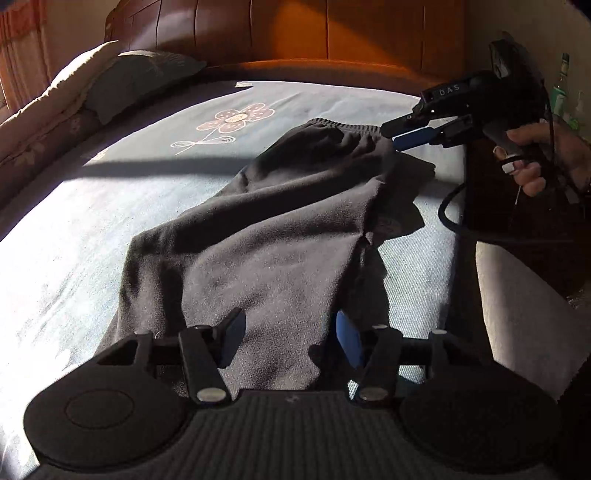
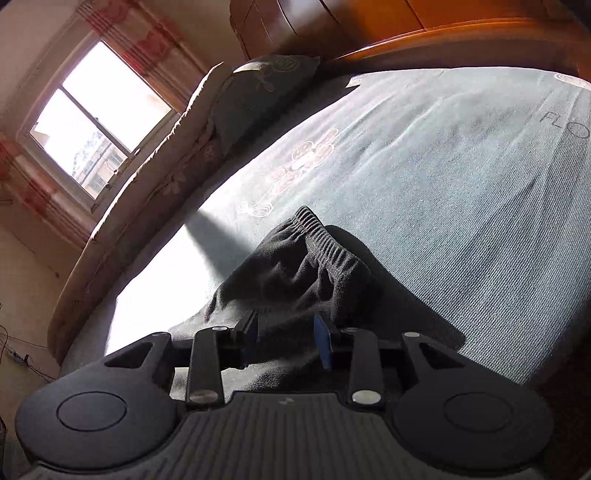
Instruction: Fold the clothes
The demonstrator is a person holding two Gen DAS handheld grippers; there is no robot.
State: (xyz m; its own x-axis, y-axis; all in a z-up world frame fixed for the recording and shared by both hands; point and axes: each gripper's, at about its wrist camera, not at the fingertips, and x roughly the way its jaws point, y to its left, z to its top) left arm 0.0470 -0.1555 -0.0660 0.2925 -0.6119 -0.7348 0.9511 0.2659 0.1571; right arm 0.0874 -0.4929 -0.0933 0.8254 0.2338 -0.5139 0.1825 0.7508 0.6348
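Your black trousers (image 1: 280,229) lie crumpled on the blue bed sheet (image 1: 110,206), waistband (image 2: 325,240) toward the headboard (image 1: 295,33). Your left gripper (image 1: 291,339) has its jaws apart with cloth lying between them, not pinched. Your right gripper (image 1: 410,138) sits at the waistband end; in its own view the jaws stand apart over bunched fabric, and whether the pads press it you cannot tell. Take a full layer at each end, lift evenly, and pull the wrinkles flat before folding. The trouser legs' ends are hidden beneath the left gripper's body.
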